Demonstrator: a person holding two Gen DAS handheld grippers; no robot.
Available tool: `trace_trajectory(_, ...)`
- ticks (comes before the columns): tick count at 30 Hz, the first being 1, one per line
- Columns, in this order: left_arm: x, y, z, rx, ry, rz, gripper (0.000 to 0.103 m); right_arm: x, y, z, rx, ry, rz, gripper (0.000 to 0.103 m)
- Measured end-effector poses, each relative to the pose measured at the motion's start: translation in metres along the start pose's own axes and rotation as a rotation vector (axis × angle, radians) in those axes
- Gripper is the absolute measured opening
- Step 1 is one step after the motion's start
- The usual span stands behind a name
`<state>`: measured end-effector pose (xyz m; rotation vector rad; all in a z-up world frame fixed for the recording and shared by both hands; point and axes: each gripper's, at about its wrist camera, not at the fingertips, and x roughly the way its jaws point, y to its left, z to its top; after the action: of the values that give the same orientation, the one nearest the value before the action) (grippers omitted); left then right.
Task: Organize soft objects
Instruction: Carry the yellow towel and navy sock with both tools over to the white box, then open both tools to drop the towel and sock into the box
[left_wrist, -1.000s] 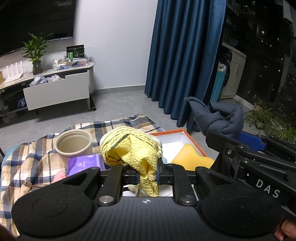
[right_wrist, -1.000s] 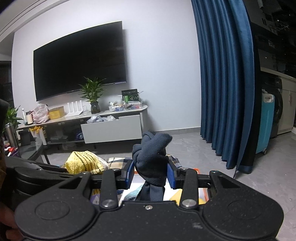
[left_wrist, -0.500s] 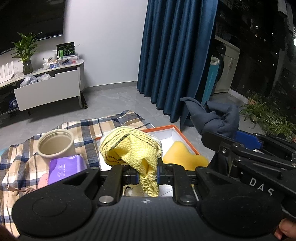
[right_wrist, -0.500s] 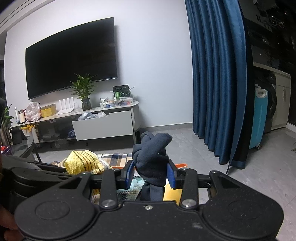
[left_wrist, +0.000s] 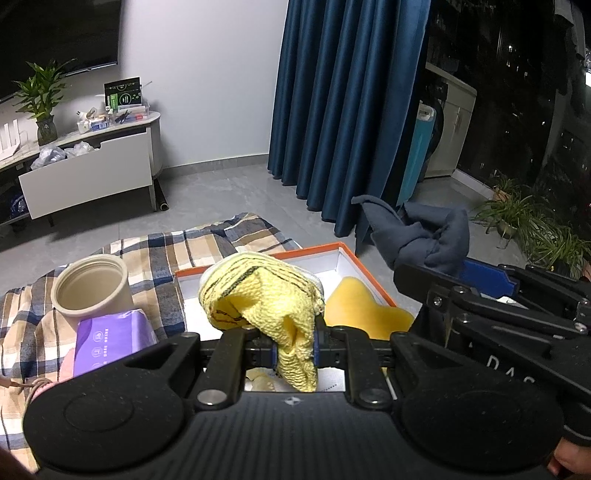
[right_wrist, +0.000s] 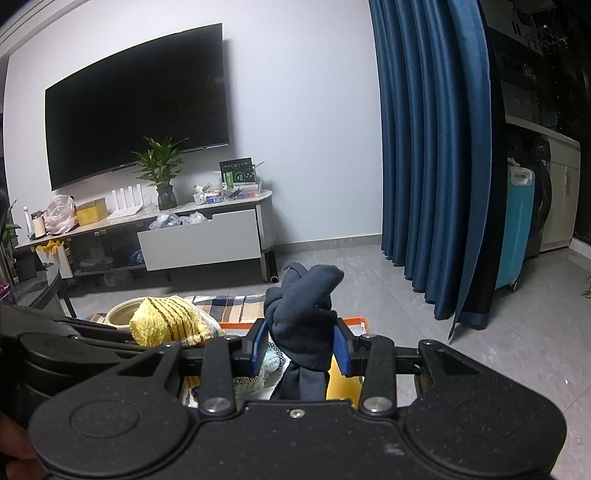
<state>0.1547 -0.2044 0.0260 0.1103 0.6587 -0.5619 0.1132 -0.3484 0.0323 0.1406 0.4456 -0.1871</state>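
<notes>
Grey floor tiles run back to a white wall, where we see a dark television (right_wrist: 136, 107) in the upper left of the right wrist frame, a low media console (right_wrist: 199, 240) beneath it with a potted plant (right_wrist: 160, 166) on top, and a blue curtain (right_wrist: 436, 147) filling the right of centre. Lower in the left wrist frame a plaid blanket (left_wrist: 192, 251) lies spread, and on it sits an orange-rimmed box (left_wrist: 364, 266) with a white inside, holding a flat yellow piece (left_wrist: 365, 310) at its right side. Left of the box we find a beige cylindrical container (left_wrist: 92, 288) standing upright with its mouth open, and a purple packet (left_wrist: 110, 339) leaning just in front of it. At the bottom centre of that frame our left gripper (left_wrist: 295, 350) is pinched tight on a yellow knitted cloth (left_wrist: 266, 299), which bulges up above the fingers and hangs over the box's left half. At the right edge the right gripper (right_wrist: 301, 349) comes in, and in its own view at bottom centre its blue pads (right_wrist: 258, 345) are clamped on a bundled dark blue cloth (right_wrist: 306, 306), held up over the box's right side near the yellow piece.
</notes>
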Motion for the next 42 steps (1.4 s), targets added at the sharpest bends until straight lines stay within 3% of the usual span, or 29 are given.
trace_trajectory(16, 0.023, 0.001, 0.004, -0.012, 0.032, -0.005, 0.018, 0.037, -0.006, -0.002, 0.001, 0.039, -0.007, 0.047)
trace_trajectory(21, 0.030, 0.002, 0.005, -0.022, 0.037, -0.002, 0.019, 0.046, -0.009, -0.002, -0.007, 0.023, -0.013, 0.054)
trace_trajectory(23, 0.032, 0.003, 0.005, -0.025, 0.039, -0.001, 0.019, 0.047, -0.013, -0.003, 0.004, 0.014, -0.003, 0.065)
trace_trajectory(29, 0.034, 0.002, 0.002, -0.027, 0.052, 0.000, 0.020, 0.041, -0.019, -0.005, 0.017, -0.010, -0.023, 0.067)
trace_trajectory(32, 0.035, 0.001, 0.002, -0.026, 0.057, -0.025, 0.030, 0.034, -0.022, -0.004, 0.037, -0.027, -0.032, 0.067)
trace_trajectory(33, 0.036, 0.000, 0.001, -0.021, 0.057, -0.033, 0.036, 0.031, -0.022, -0.003, 0.040, -0.032, -0.033, 0.067)
trace_trajectory(34, 0.035, -0.001, 0.001, -0.018, 0.054, -0.038, 0.052, 0.029, -0.023, -0.003, 0.041, -0.034, -0.030, 0.067)
trace_trajectory(35, 0.034, -0.002, 0.001, -0.016, 0.052, -0.040, 0.058, 0.027, -0.024, -0.002, 0.042, -0.037, -0.030, 0.067)
trace_trajectory(42, 0.016, 0.004, 0.003, -0.038, 0.029, 0.011, 0.075, 0.008, -0.014, 0.000, 0.035, -0.057, -0.017, 0.067)
